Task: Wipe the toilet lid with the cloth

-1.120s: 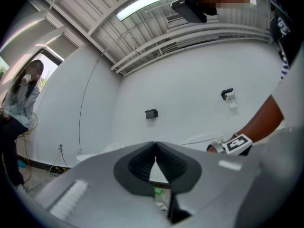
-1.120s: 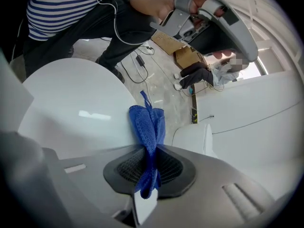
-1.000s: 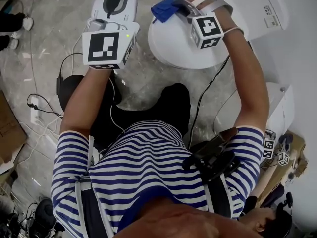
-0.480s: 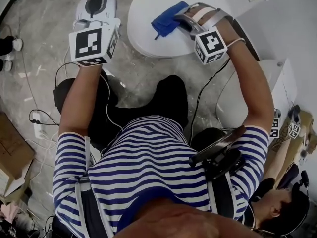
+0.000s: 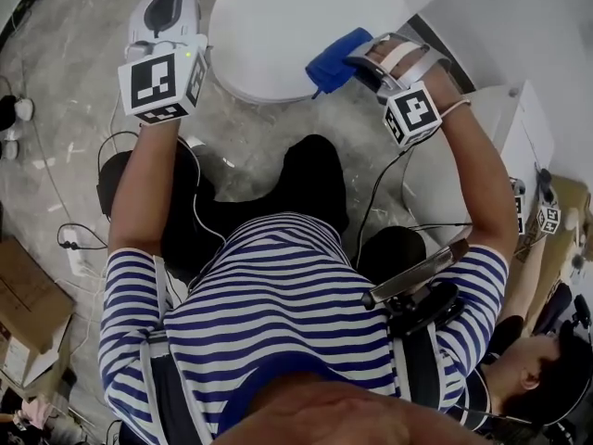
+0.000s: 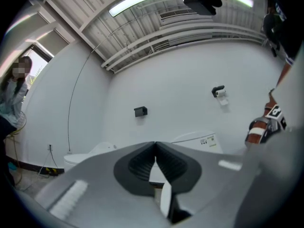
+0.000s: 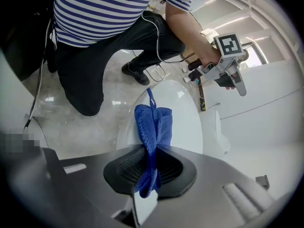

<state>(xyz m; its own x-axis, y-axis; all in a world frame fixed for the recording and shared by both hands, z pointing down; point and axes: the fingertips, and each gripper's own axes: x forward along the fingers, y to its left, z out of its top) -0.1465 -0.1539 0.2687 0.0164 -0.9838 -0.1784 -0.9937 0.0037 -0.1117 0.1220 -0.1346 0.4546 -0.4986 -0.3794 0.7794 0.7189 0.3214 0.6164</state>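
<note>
The blue cloth (image 7: 152, 122) is pinched between the 2 jaws of the right gripper (image 7: 151, 163). Its bunched bulk sticks out ahead of the tips and a short tail hangs behind them. Ahead of and beneath those jaws lies the white toilet lid (image 7: 183, 122). In the head view the cloth (image 5: 335, 56) is seen at the lid's (image 5: 287, 26) edge, just beyond the right gripper (image 5: 359, 63) — whether it actually presses on the surface cannot be told. The left gripper's (image 6: 154, 148) jaws are closed tip to tip with nothing between them, and that gripper (image 5: 171, 3) is held off to the side of the lid.

The wiping stroke appears to be the step in hand. It would be done best with the jaws tilted down so that fabric, not the tips, meets the lid. Since the cloth is folded narrow (only a slim band would be cleaned per pass), overlapping strokes should be made across the lid — with the clamp kept firm so the cloth is not dragged out.
</note>
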